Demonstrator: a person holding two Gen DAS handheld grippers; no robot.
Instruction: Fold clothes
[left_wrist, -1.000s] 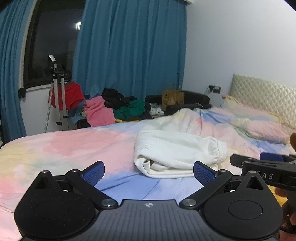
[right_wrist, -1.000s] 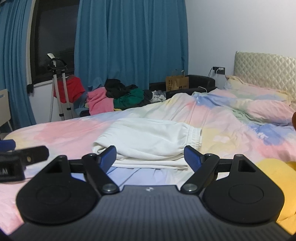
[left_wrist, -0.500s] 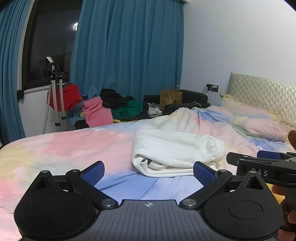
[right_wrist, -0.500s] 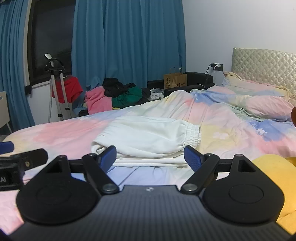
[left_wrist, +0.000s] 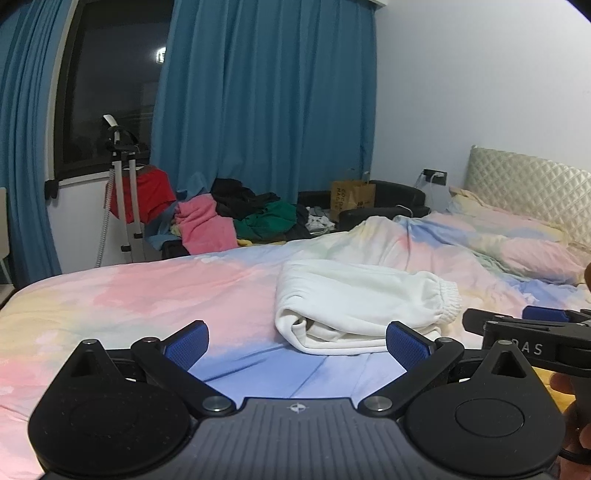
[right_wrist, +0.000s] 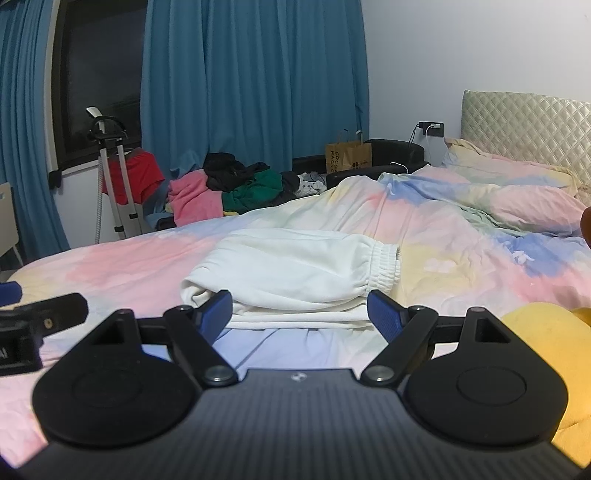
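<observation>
Pastel bedspread (right_wrist: 122, 266), folded white sweatpants (right_wrist: 295, 273) lying crosswise, elastic cuff rightward, both grippers' fingers (left_wrist: 186, 341) (right_wrist: 384, 312) spread wide, empty

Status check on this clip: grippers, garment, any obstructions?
Left gripper open, empty. Right gripper open, empty, short of the cloth. White garment lies folded on the pastel bedspread, untouched. Yellow item at right, clear of the garment.

I see the pastel tie-dye bed (right_wrist: 110, 266) carrying folded white sweatpants (right_wrist: 295, 273) just beyond my fingers (right_wrist: 218, 310), a yellow cushion (right_wrist: 539, 332) rightward.
</observation>
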